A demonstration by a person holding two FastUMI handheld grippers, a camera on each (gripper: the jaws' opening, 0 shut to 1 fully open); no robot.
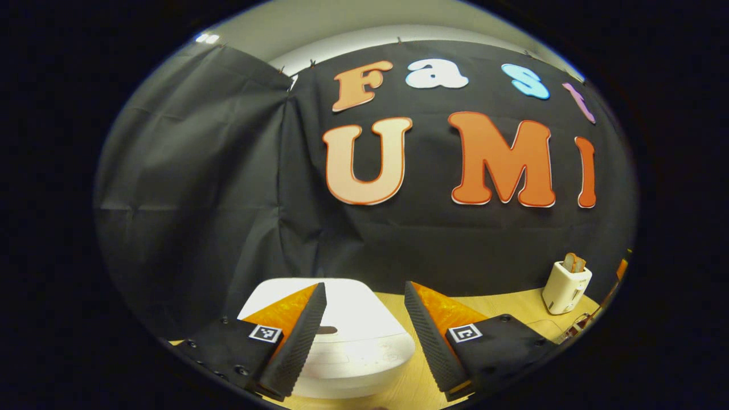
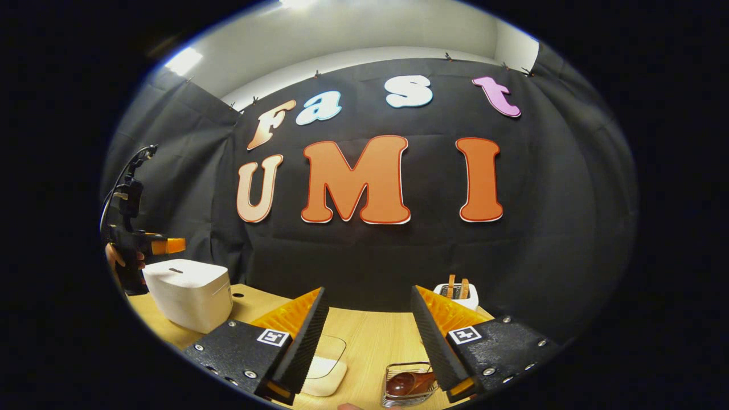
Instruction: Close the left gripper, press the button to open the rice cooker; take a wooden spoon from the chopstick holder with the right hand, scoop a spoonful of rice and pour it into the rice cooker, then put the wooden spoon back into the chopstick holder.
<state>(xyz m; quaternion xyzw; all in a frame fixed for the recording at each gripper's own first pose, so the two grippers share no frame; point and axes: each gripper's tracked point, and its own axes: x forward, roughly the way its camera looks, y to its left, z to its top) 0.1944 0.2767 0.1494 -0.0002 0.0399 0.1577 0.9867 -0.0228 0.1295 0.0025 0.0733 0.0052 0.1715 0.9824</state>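
The white rice cooker (image 1: 347, 341) sits just below and ahead of my left gripper (image 1: 365, 285), its lid down and a small dark button (image 1: 327, 329) on top. The left gripper is open, hovering above the cooker with nothing between its fingers. In the right gripper view the same cooker (image 2: 188, 293) stands at the left of the table, with the left gripper (image 2: 162, 246) held by a hand above it. My right gripper (image 2: 369, 290) is open over the table. Below it a wire chopstick holder (image 2: 398, 393) holds a wooden spoon (image 2: 407, 382), beside a white box with a clear lid (image 2: 326, 370).
A white toaster (image 1: 565, 287) with bread slices stands at the back right of the wooden table (image 1: 501, 304); it also appears behind the right gripper's finger as the toaster (image 2: 458, 293). Black cloth walls close off the back and left sides.
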